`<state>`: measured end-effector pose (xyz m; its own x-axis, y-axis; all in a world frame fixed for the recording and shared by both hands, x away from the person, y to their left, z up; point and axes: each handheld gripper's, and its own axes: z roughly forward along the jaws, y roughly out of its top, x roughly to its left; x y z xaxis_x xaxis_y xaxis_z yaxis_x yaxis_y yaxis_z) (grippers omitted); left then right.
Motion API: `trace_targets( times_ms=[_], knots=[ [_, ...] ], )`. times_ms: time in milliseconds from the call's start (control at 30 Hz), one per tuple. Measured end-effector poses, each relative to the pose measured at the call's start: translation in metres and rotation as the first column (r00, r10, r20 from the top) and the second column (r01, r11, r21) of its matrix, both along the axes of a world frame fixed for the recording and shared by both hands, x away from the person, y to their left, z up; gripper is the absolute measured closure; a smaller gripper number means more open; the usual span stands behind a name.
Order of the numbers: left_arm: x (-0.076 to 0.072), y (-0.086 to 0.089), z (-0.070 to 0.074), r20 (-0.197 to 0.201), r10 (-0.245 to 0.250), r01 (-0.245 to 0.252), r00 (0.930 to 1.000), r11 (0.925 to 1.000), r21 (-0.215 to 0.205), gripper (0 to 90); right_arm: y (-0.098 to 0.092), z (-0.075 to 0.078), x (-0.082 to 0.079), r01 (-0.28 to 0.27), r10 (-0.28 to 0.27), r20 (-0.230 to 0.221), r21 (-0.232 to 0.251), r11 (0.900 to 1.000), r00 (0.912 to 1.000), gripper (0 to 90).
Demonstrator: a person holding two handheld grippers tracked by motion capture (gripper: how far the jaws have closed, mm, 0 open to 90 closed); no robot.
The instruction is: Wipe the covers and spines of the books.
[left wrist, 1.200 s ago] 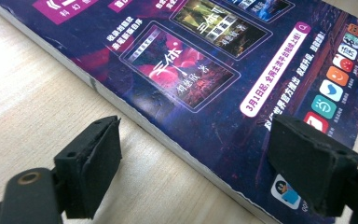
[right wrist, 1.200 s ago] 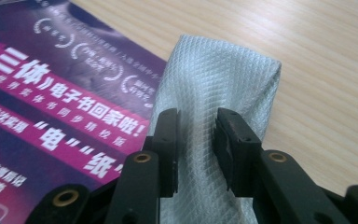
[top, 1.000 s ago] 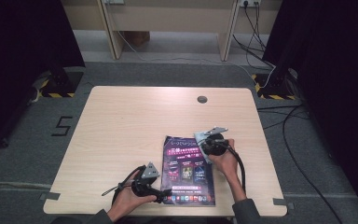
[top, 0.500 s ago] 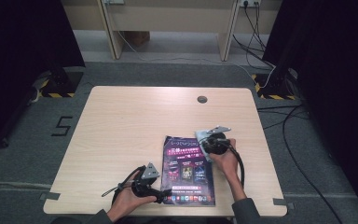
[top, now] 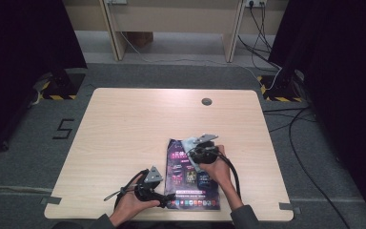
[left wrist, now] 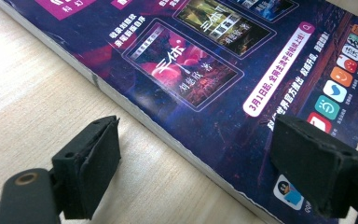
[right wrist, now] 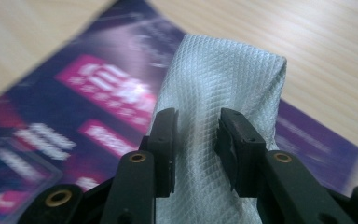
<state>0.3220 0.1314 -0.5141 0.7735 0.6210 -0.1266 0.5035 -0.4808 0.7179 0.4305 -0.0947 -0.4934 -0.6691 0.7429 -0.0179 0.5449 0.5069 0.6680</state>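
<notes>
On magazine (top: 190, 176): right hand-held gripper (top: 196, 151) clamping grey cloth (right wrist: 214, 93), shifted left; left hand-held gripper (top: 167, 198) open, unmoved.

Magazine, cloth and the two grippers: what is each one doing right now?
Magazine: closed, flat on the table, near the front edge.
Cloth: bunched, pinched in the right gripper, over the magazine.
Right gripper: shut on the cloth.
Left gripper: open, jaws astride the magazine's corner, one on the cover side, one over bare table.
</notes>
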Motion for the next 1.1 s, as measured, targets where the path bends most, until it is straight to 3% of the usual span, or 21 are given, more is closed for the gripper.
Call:
trace_targets(
  times_ms=[100, 133, 233, 367, 433, 500, 600, 733, 900, 1100],
  knots=[
    [0.000, 0.000, 0.000, 0.003, -0.001, 0.001, 1.0000, 1.0000, 0.005, 15.2, 0.006, 0.001, -0.002, -0.019, 0.019, 0.004, -0.022, 1.000, 0.9998, 66.7],
    [0.000, 0.000, 0.000, 0.004, 0.000, 0.000, 1.0000, 1.0000, 0.004, 15.3, 0.004, 0.001, -0.001, -0.015, 0.015, -0.007, -0.008, 1.000, 0.9999, 66.4],
    [-0.001, 0.001, 0.000, 0.006, 0.000, 0.000, 1.0000, 1.0000, 0.004, 15.3, -0.012, 0.002, 0.005, 0.052, -0.052, 0.004, -0.032, 0.998, 0.9986, 65.9],
    [0.000, 0.000, 0.000, 0.005, 0.000, 0.000, 1.0000, 1.0000, -0.001, 15.2, -0.047, 0.002, 0.014, 0.183, -0.183, 0.016, -0.027, 0.983, 0.9830, 65.7],
    [0.000, 0.001, 0.000, 0.006, -0.001, 0.001, 1.0000, 1.0000, 0.000, 15.2, -0.057, 0.001, 0.016, 0.213, -0.213, 0.004, -0.004, 0.977, 0.9771, 65.4],
    [0.000, 0.000, 0.000, 0.004, -0.001, 0.001, 1.0000, 1.0000, -0.001, 15.1, -0.059, 0.000, 0.016, 0.213, -0.213, 0.007, 0.006, 0.977, 0.9769, 65.4],
    [0.000, 0.001, 0.000, 0.005, -0.001, 0.001, 1.0000, 1.0000, -0.001, 15.0, -0.052, 0.002, 0.015, 0.199, -0.198, 0.023, -0.029, 0.980, 0.9799, 65.8],
    [0.000, 0.001, -0.001, 0.007, -0.001, 0.001, 1.0000, 1.0000, 0.000, 15.0, -0.034, 0.000, 0.015, 0.141, -0.141, 0.009, -0.002, 0.990, 0.9899, 65.5],
    [-0.003, 0.002, -0.002, 0.013, 0.008, -0.008, 0.9999, 0.9999, -0.013, 15.2, -0.002, 0.000, 0.010, 0.041, -0.041, 0.012, -0.004, 0.999, 0.9991, 65.3],
    [-0.006, 0.003, -0.002, 0.025, 0.024, -0.024, 0.9994, 0.9996, -0.014, 15.2, 0.026, -0.001, 0.001, -0.062, 0.062, 0.014, -0.005, 0.998, 0.9980, 65.1]
  ],
)
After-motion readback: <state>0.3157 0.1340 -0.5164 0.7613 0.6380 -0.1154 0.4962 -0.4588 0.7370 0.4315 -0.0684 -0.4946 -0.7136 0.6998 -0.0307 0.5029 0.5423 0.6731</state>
